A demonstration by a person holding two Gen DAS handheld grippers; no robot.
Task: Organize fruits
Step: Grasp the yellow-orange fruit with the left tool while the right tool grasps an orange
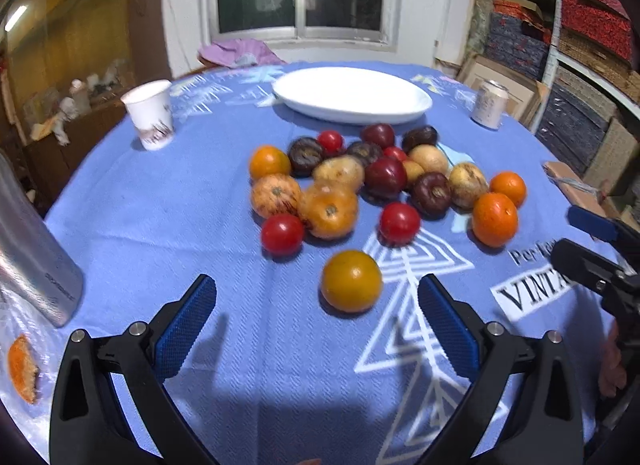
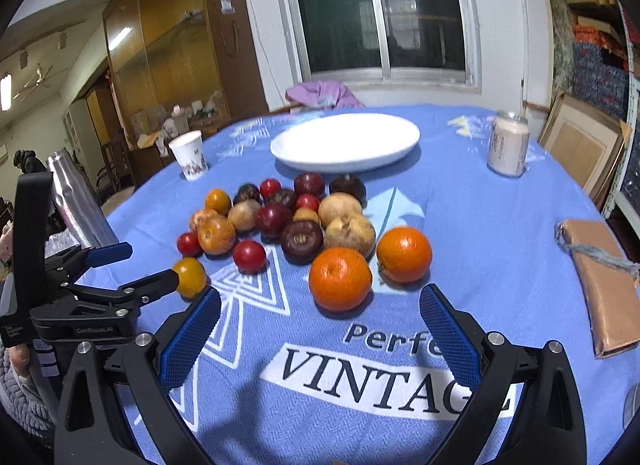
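Fruits [image 1: 372,185] lay heaped mid-table, short of the empty white plate [image 1: 352,95]. Left claw [image 1: 316,317] gaped, holding nothing, a yellow-orange one [image 1: 351,281] just ahead. Right claw [image 2: 320,325] likewise released. Round, smooth, likely to roll; grip across widest part, gently.

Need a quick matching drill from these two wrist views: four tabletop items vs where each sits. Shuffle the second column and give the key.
Things:
1. white plate
2. paper cup
3. drink can
4. brown packet

Places, seen from the right wrist view:
A. right edge of the blue tablecloth, nearest the camera of the four
B. far right, level with the plate
C. far left, beside the plate
D. centre back, behind the fruit pile

Pairs: 1-D, 2-C, 3-B, 4-A
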